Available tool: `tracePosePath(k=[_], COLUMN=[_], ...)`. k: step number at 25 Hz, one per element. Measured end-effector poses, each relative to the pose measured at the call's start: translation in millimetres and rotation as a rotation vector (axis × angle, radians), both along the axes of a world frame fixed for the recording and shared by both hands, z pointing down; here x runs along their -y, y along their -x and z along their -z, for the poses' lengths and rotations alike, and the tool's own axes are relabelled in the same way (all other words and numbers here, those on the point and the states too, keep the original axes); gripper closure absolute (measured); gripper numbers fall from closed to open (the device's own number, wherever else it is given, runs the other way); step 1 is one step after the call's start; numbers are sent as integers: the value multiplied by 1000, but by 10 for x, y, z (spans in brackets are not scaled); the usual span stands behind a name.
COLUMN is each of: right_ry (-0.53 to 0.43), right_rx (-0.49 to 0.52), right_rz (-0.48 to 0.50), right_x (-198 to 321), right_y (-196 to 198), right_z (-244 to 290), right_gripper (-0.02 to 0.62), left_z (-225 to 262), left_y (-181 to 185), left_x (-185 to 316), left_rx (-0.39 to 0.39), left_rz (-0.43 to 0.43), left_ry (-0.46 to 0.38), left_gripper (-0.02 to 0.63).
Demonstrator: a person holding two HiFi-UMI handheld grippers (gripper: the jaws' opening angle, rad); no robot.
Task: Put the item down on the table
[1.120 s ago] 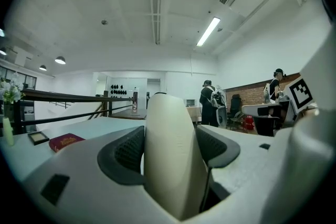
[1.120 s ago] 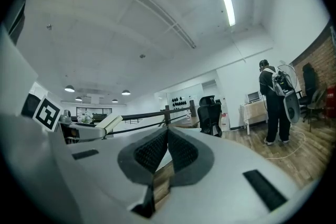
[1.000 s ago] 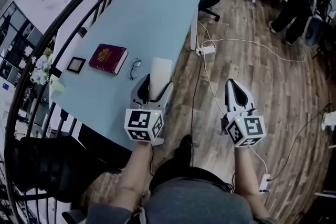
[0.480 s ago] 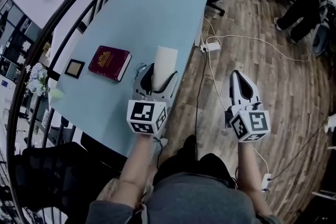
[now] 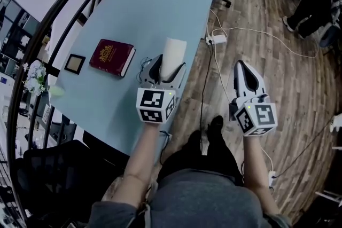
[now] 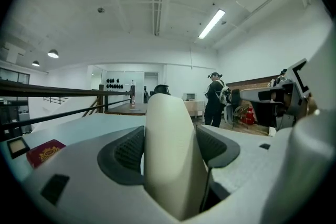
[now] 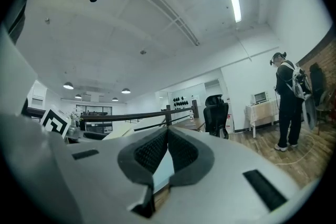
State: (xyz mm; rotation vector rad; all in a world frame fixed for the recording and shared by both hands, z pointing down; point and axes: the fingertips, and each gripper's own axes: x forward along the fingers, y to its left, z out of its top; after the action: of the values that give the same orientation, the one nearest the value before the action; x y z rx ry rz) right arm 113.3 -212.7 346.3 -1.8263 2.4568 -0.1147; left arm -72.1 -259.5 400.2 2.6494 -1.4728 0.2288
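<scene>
Pinched between the two dark pads of the left gripper (image 5: 169, 73): a smooth cream-white item (image 5: 174, 53), longer than wide, with a rounded free end. Long axis in line with the jaws, running forward and away from the person; free end pointing toward the far end of the light blue worktop (image 5: 155, 5). Near end sunk deep in the throat of the gripper, far end reaching out well beyond the jaw tips. In the left gripper view, seen filling the whole gap between the pads and touching both, leaning a little to one side. Held over the near right part of the worktop, close to its right edge; cannot tell if its underside touches the surface. To the left of the item, flat on the worktop, a dark red book (image 5: 112, 57) with a gold emblem, and further left a small dark frame (image 5: 75, 63); both well apart from the item. Just beside the left jaw, a pair of glasses (image 5: 144, 65), partly hidden. Right gripper (image 5: 243, 65) off the worktop, over the wooden floor (image 5: 278, 61), with jaws pressed together at the tips and nothing between them. On the floor near the worktop corner, a white power strip (image 5: 216, 39) with its cable. Far right, a person (image 5: 320, 0) in dark clothes.
</scene>
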Motion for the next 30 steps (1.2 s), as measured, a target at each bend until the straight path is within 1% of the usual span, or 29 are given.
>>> tracePosePath(k=[4, 9, 14, 20, 25, 30], right_ry=[-6, -5, 5, 15, 24, 36], right_rx=[-9, -14, 1, 13, 13, 12], right_rz=[17, 26, 26, 27, 36, 41], right_x=[94, 178, 226, 292, 336, 366], right_y=[67, 67, 22, -13, -4, -2], right_z=[43, 28, -40, -80, -127, -159], right_gripper=[594, 594, 594, 594, 594, 594], left_z=[-222, -565, -863, -1177, -1378, -1567], left_y=[8, 48, 64, 57, 30, 30], left_x=[74, 145, 207, 282, 325, 366], left_rx=[37, 78, 120, 189, 240, 268], left_rz=[-1, 18, 28, 25, 13, 13], left_ry=[48, 115, 173, 230, 285, 329], left_gripper=[296, 296, 296, 296, 296, 296])
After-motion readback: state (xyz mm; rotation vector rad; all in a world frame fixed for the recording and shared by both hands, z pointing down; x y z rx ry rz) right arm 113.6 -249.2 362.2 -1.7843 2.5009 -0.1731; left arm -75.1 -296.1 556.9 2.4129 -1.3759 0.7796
